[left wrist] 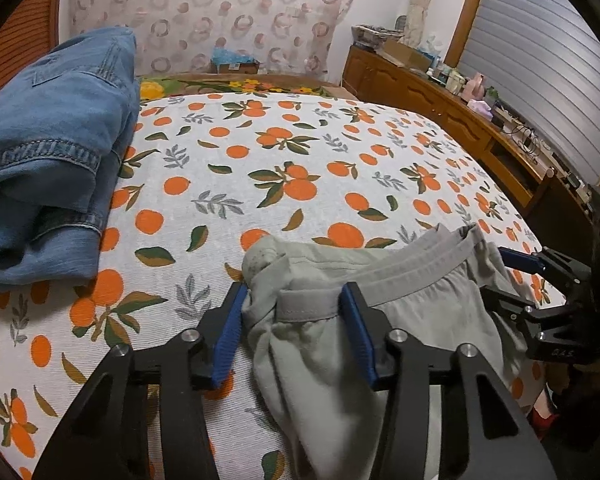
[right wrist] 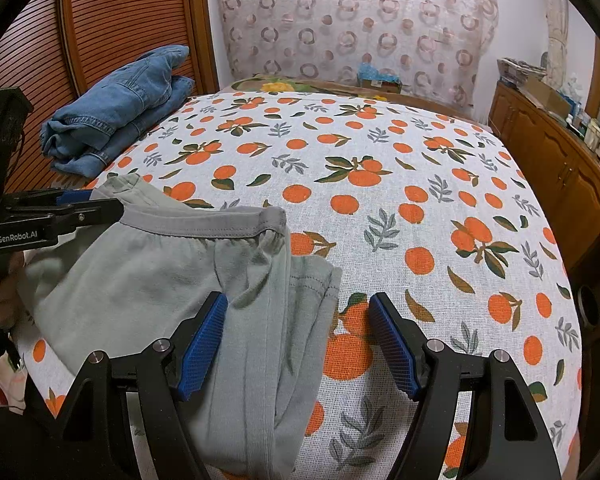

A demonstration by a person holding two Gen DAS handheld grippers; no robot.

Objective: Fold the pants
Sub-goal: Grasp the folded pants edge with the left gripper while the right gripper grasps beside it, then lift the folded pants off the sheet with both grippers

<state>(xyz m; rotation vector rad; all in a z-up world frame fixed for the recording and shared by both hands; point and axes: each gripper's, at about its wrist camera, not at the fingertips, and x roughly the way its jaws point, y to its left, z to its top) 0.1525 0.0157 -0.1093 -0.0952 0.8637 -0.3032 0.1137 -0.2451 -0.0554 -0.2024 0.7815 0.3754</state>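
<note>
Grey-green pants (left wrist: 324, 344) (right wrist: 148, 276) with a grey elastic waistband lie bunched at the near edge of the bed. My left gripper (left wrist: 296, 304) is open, its blue pads either side of the waistband's left end. My right gripper (right wrist: 296, 316) is open over the pants' right edge, with cloth between the pads but not pinched. In the left wrist view the right gripper (left wrist: 508, 276) shows at the waistband's right end. In the right wrist view the left gripper (right wrist: 100, 204) shows at the waistband's left end.
The bed (left wrist: 300, 160) (right wrist: 420, 200) has an orange-print cover. Folded blue jeans (left wrist: 48, 160) (right wrist: 116, 116) lie at the far left. A wooden sideboard (left wrist: 460, 108) (right wrist: 560, 152) with clutter runs along the right. A slatted wooden headboard (right wrist: 100, 32) stands at the left.
</note>
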